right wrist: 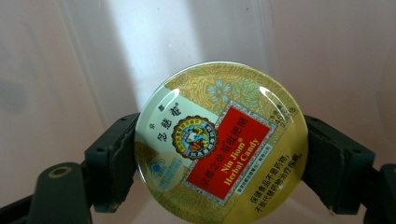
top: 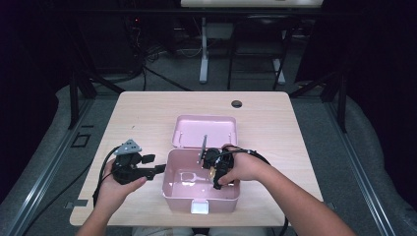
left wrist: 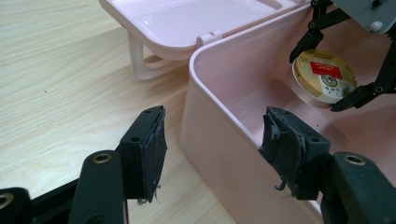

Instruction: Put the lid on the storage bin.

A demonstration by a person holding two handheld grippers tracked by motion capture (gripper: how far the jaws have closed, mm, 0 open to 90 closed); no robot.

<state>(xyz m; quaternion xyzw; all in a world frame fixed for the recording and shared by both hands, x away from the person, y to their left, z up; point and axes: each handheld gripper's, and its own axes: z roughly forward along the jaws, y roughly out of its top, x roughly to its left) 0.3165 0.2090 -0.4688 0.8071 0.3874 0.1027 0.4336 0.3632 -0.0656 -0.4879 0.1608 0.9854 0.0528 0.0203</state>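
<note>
While the right gripper (top: 215, 173) holds the round candy tin (right wrist: 221, 142) by its edges inside the pink box (top: 169, 189), lower it flat, probably to the box floor, before releasing. The left gripper (left wrist: 212, 149), fingers open, straddles the box wall. The lid reads "Nin Jiom Herbal Candy".

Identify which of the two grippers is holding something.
The right gripper, clamped on the round candy tin; the left gripper stands open astride the pink box's wall.

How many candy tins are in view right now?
1. The round candy tin is clamped in the right gripper, held inside the open pink box. The hand covers part of the box floor, so another could be hidden.
</note>
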